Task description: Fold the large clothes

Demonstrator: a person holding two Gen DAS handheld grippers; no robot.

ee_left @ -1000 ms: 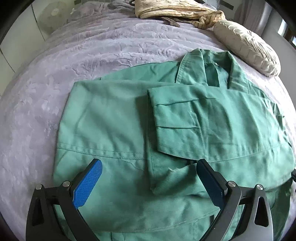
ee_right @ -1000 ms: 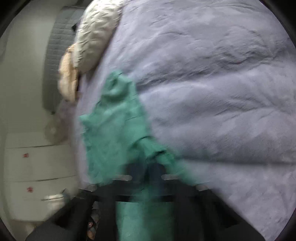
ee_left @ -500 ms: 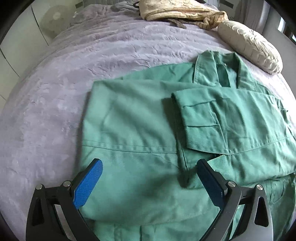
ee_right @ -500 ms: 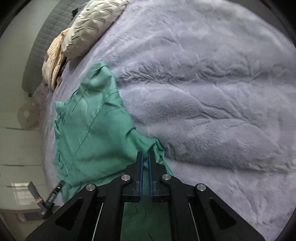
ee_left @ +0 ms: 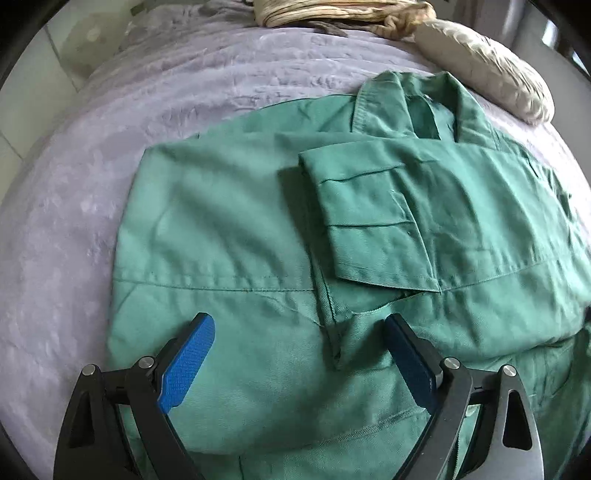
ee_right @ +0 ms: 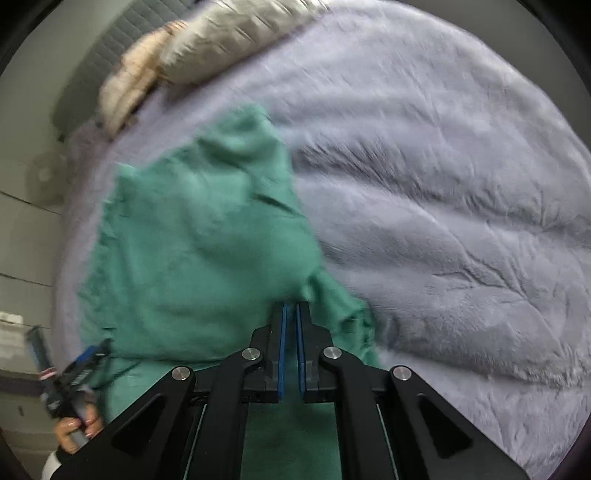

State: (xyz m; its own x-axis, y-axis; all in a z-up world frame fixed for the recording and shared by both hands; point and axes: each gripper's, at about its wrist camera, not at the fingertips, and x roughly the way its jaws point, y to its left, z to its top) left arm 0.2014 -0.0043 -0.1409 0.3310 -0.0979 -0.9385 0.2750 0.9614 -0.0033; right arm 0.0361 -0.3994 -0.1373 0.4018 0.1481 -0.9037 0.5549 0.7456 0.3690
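Note:
A large green work garment lies spread on a lilac plush bed cover, collar at the far side. One cuffed sleeve is folded across its chest. My left gripper hovers just above the lower body of the garment. Its jaws are wide and closing, with a small cloth ridge between them, and the pads do not press on it. In the right wrist view the garment looks blurred. My right gripper is shut on a bunched edge of it, at the border with the bed cover.
A cream ribbed pillow and a beige striped blanket lie at the head of the bed. In the right wrist view the pillow lies at the top. A hand holds the other gripper at the lower left. White cupboards stand beside the bed.
The left gripper's jaws have narrowed a little over the garment. The right wrist view has rolled and shifted, so the green cloth now fills more of its left half, still pinched at the tips.

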